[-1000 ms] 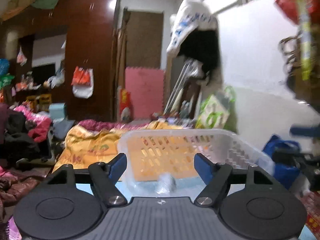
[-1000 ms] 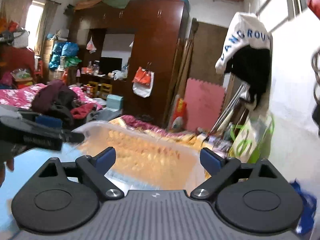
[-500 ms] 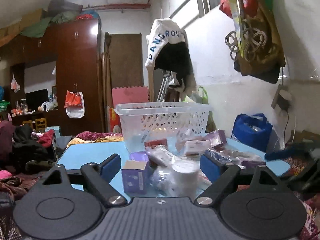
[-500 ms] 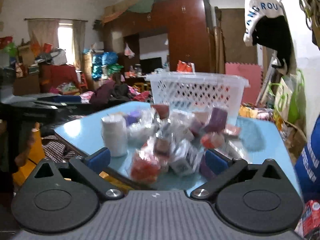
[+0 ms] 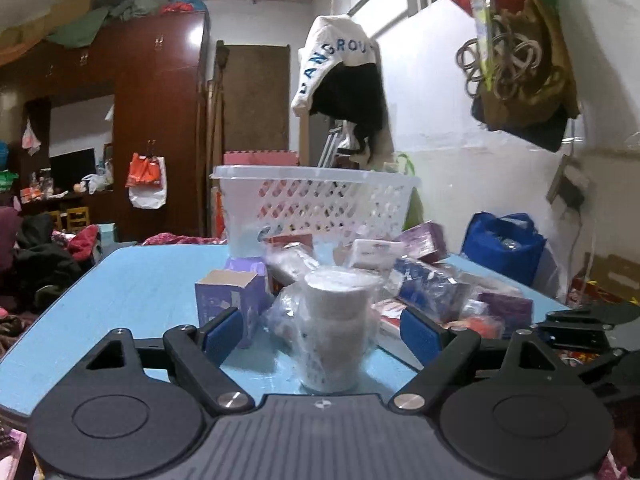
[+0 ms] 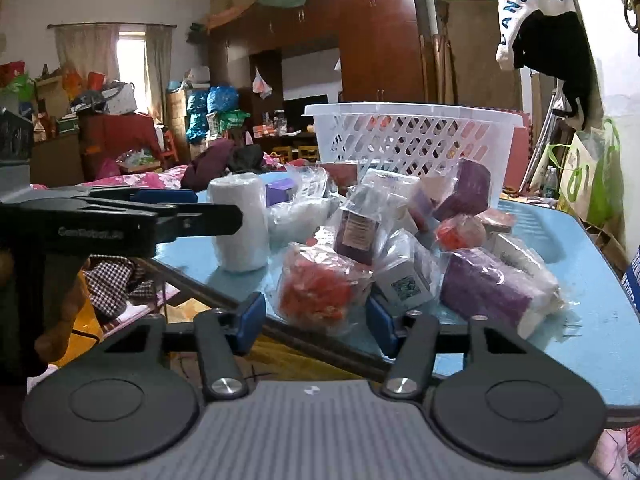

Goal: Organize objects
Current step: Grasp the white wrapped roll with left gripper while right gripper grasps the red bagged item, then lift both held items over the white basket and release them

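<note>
You have brought both tools down from looking over the white basket point(image 5: 316, 204) to table point(image 5: 132, 280) level in the last second, so the basket now stands at the far end behind the heap of wrapped packets point(image 6: 400, 240), which is now within reach. Your left gripper point(image 5: 320, 334) has its jaws spread either side of the wrapped white roll point(image 5: 338, 328), not touching it, and your right gripper point(image 6: 316, 320), also spread, frames the red packet point(image 6: 316, 292) at the table edge; nothing is gripped yet, so sorting looks about to begin

The basket's point(image 5: 316, 200) contents blur behind its lattice (left view), and the packet heap point(image 6: 400, 248) hides the basket's base.
</note>
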